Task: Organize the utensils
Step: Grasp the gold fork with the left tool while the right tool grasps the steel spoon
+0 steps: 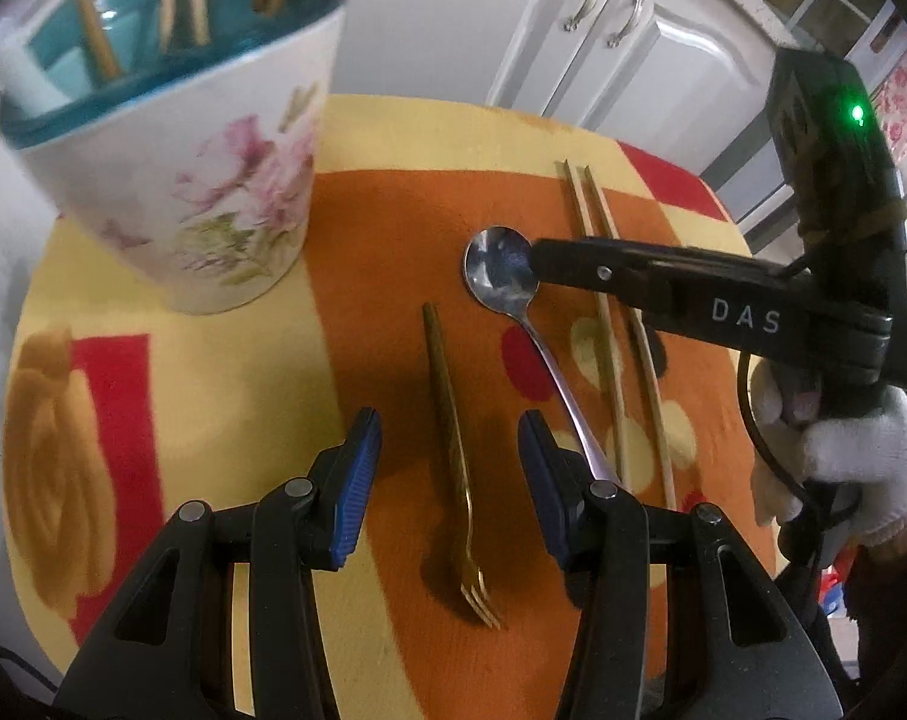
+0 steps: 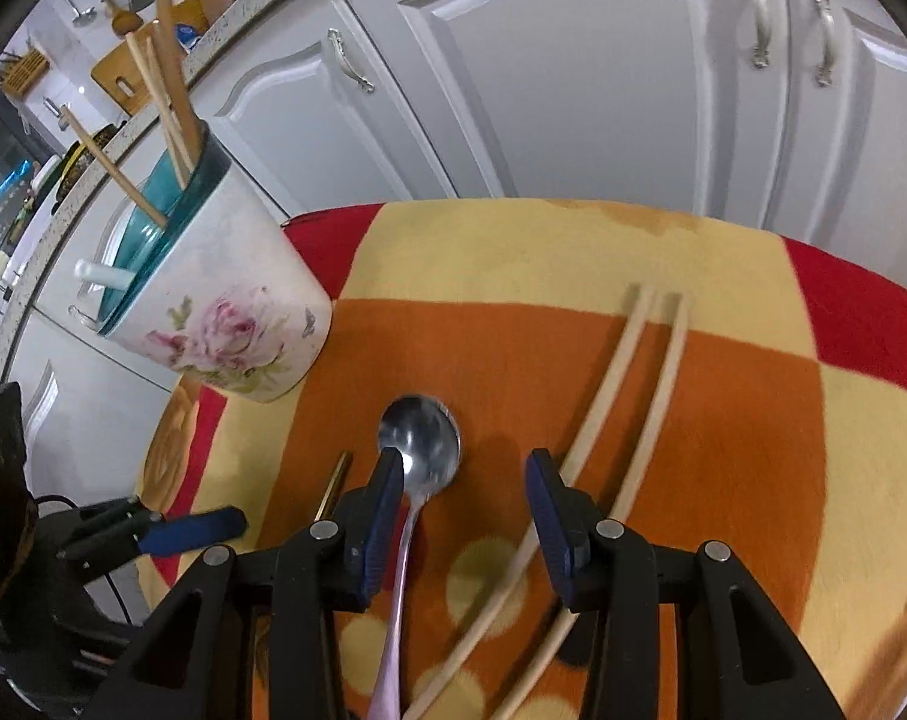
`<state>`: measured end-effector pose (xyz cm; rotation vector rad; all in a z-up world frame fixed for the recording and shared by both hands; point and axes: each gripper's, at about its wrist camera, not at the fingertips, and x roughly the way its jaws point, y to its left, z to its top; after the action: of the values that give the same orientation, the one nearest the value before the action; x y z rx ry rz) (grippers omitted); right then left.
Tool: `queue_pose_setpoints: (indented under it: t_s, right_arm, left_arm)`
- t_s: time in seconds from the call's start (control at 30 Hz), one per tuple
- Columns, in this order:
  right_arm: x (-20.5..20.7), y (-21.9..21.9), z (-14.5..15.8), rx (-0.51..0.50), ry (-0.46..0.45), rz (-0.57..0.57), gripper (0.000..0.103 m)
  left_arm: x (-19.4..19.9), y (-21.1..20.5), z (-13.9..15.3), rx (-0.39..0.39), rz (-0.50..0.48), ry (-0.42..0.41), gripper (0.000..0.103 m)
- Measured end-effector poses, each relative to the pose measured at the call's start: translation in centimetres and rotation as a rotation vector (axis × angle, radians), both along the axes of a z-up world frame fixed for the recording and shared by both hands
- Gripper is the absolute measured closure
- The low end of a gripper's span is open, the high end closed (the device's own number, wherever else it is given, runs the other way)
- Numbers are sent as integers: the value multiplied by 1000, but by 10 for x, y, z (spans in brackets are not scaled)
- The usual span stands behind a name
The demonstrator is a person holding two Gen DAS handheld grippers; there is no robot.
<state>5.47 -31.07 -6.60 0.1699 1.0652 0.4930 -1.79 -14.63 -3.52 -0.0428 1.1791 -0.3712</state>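
A gold fork [image 1: 453, 450] lies on the orange cloth, tines toward me, between the blue pads of my left gripper [image 1: 450, 480], which is open just above it. To its right lie a silver spoon [image 1: 501, 276] and a pair of wooden chopsticks [image 1: 609, 330]. My right gripper [image 1: 543, 261], held by a gloved hand [image 1: 861, 468], hovers over the spoon's bowl. In the right wrist view the right gripper [image 2: 468, 510] is open; the spoon [image 2: 420, 444] runs under its left finger and the chopsticks [image 2: 633, 390] under its right one. The left gripper [image 2: 213, 522] shows at the left.
A floral utensil holder [image 1: 183, 168] [image 2: 225, 312] with a teal insert and several wooden sticks stands at the cloth's back left. The small table has a yellow, orange and red cloth [image 1: 213, 390] [image 2: 513, 252]. White cabinet doors [image 2: 573, 90] stand close behind its far edge.
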Motion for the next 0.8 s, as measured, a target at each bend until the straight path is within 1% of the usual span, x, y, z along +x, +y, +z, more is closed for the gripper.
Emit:
queue_pose_setpoints:
  t_s: [0.23, 0.33, 0.37, 0.43, 0.47, 0.57, 0.63, 0.8]
  right_arm:
    - [17, 9, -10, 41, -5, 74, 62]
    - [25, 13, -12, 73, 3, 94, 75]
    - [27, 14, -13, 75, 4, 102, 80]
    - [28, 18, -14, 67, 3, 121, 85]
    - [29, 20, -14, 64, 0, 132, 90]
    - [26, 22, -11, 53, -18, 141, 97]
    - [23, 19, -9, 46, -26, 133, 99]
    - [7, -1, -3, 41, -36, 116, 100]
  left_arm:
    - [16, -5, -7, 19, 4, 7, 57]
    - [21, -6, -8, 27, 10, 7, 57]
    - [21, -7, -9, 29, 10, 5, 57]
    - [22, -8, -10, 40, 7, -1, 57]
    - [22, -8, -10, 43, 7, -3, 57]
    - [21, -9, -10, 49, 7, -5, 57]
    - [21, -9, -10, 52, 8, -6, 57]
    - [22, -9, -11, 46, 12, -6, 57]
